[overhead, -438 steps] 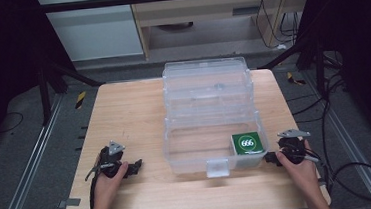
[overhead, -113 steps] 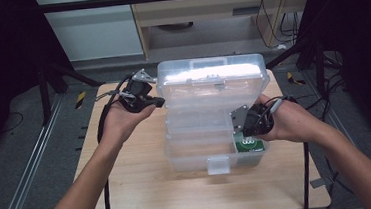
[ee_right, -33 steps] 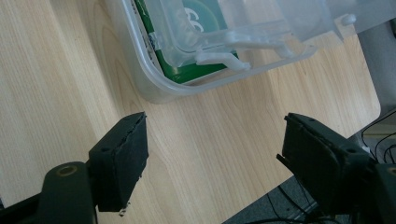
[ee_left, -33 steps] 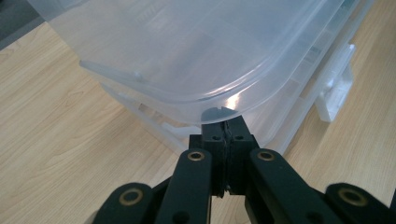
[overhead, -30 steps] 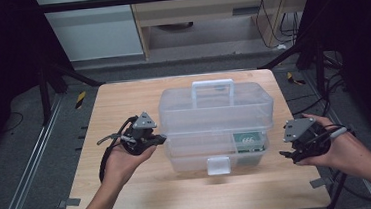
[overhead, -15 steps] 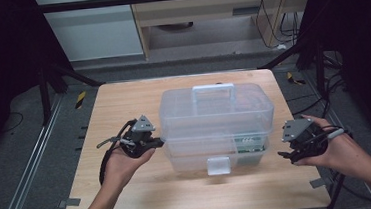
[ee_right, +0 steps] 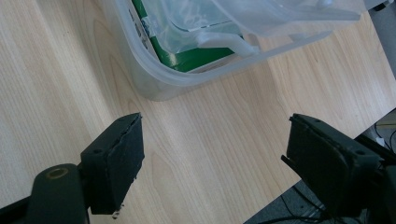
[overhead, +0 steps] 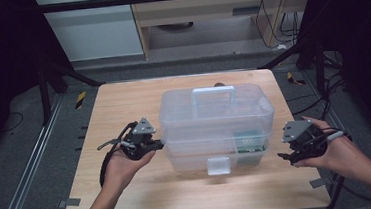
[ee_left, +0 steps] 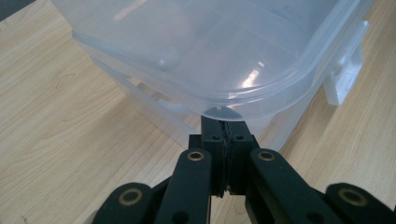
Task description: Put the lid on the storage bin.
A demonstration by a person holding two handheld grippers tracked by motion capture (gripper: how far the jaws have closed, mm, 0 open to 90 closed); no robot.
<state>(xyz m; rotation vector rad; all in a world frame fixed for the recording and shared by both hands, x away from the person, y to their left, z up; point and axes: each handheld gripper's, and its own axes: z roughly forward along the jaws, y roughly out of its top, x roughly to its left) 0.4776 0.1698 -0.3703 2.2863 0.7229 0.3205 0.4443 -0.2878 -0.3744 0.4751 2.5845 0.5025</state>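
A clear plastic storage box [overhead: 218, 127] stands mid-table with its lid down, a handle [overhead: 214, 94] on top and a white latch [overhead: 218, 165] at the front. A green packet [overhead: 249, 144] lies inside at the front right. My left gripper [overhead: 160, 145] is shut with nothing between its jaws. Its tips [ee_left: 225, 123] sit right at the underside of the lid's rim [ee_left: 210, 51] on the box's left side. My right gripper [overhead: 287, 157] is open beside the box's right end, apart from it. Between its jaws [ee_right: 215, 135] lies bare table, with the green packet [ee_right: 187, 51] behind the box wall [ee_right: 154, 79].
The wooden table [overhead: 123, 104] has free room on both sides of the box and along its front. Dark floor, frame posts and cables surround the table. The right gripper hangs close to the table's right edge.
The box lid with its handle has sunk a little and now rests on the box. Both hands have stayed about where they were.
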